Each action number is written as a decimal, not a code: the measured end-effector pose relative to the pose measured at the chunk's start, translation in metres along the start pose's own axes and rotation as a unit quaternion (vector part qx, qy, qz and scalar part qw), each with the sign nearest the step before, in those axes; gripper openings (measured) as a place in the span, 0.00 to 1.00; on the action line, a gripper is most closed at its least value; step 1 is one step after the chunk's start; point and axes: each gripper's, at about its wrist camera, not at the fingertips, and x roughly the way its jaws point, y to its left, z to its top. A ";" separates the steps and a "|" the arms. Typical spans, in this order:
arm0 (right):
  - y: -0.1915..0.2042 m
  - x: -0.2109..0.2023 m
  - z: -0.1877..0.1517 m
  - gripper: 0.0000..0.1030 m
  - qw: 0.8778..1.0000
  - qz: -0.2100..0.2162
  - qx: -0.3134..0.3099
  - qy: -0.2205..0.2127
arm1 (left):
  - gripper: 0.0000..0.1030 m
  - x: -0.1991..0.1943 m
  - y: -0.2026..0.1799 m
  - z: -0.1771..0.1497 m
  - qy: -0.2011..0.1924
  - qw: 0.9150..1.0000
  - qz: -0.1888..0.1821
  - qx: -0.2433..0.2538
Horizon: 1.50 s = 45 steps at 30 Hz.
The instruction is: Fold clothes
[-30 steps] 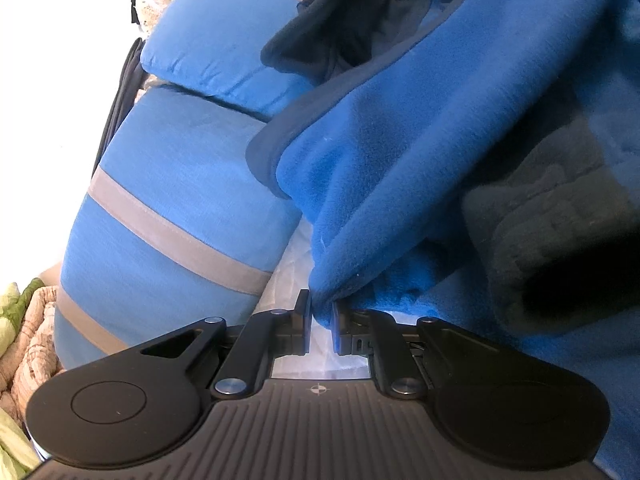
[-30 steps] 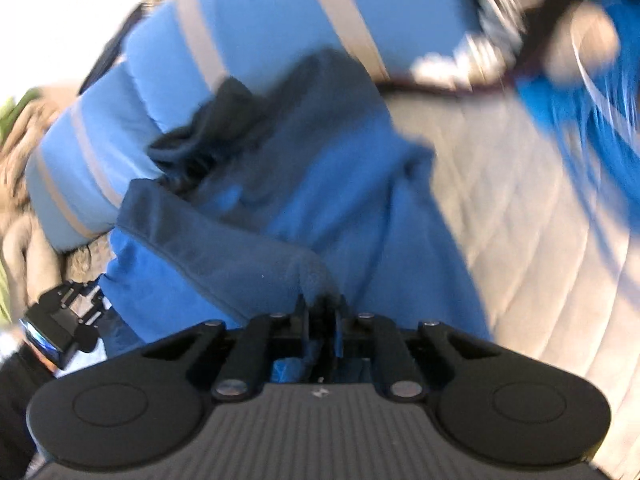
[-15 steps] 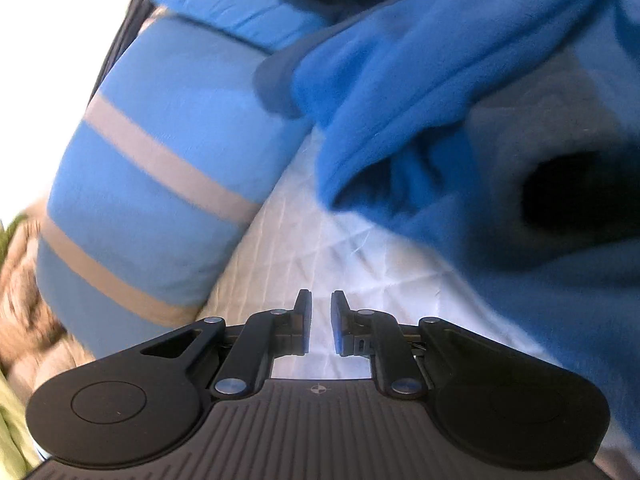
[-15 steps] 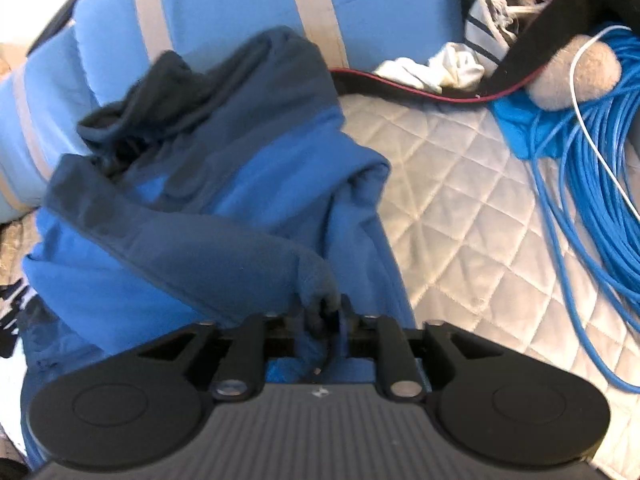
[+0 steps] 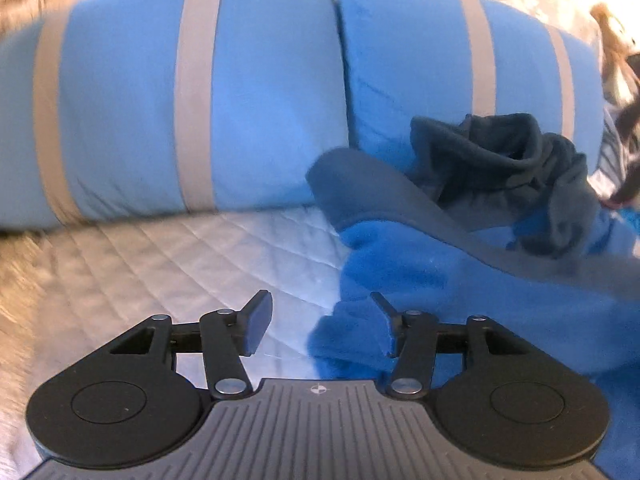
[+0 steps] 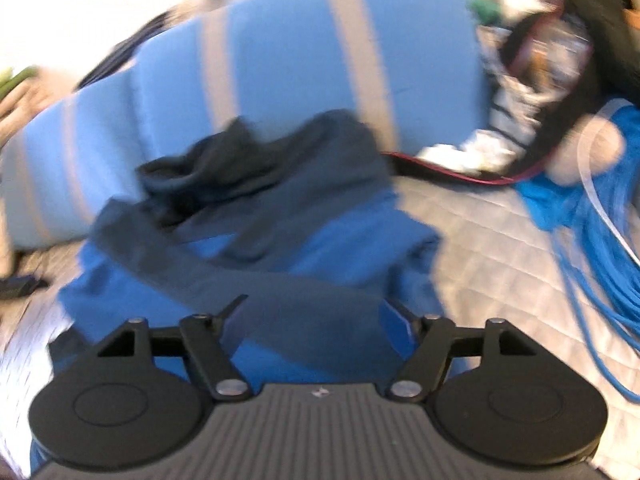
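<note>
A blue fleece garment with dark grey trim lies crumpled on the white quilted bed cover. In the left wrist view it fills the right side, and a fold of it sits against the right finger of my left gripper, which is open and holds nothing. In the right wrist view the same garment lies straight ahead. My right gripper is open wide just above its dark grey band, gripping nothing. That view is blurred by motion.
Two blue pillows with grey stripes stand along the back of the bed. A coil of blue cable lies at the right, with a black bag and loose white cloth behind it.
Both grippers have let go of the fleece and opened wide. The garment has dropped onto the quilt in a heap. The left gripper has swung to face the pillows.
</note>
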 end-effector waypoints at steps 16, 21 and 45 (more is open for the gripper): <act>0.034 0.032 -0.028 0.79 0.997 0.055 -0.007 0.044 | 0.16 0.033 0.049 -0.055 0.022 0.963 -0.087 -0.254; 0.045 0.036 -0.036 0.79 0.997 0.054 -0.035 0.051 | 0.17 0.030 0.050 -0.067 0.019 0.945 -0.051 -0.321; 0.080 0.011 0.065 0.84 0.957 0.239 -0.149 0.073 | 0.57 -0.111 -0.041 0.034 -0.045 0.988 0.060 -0.138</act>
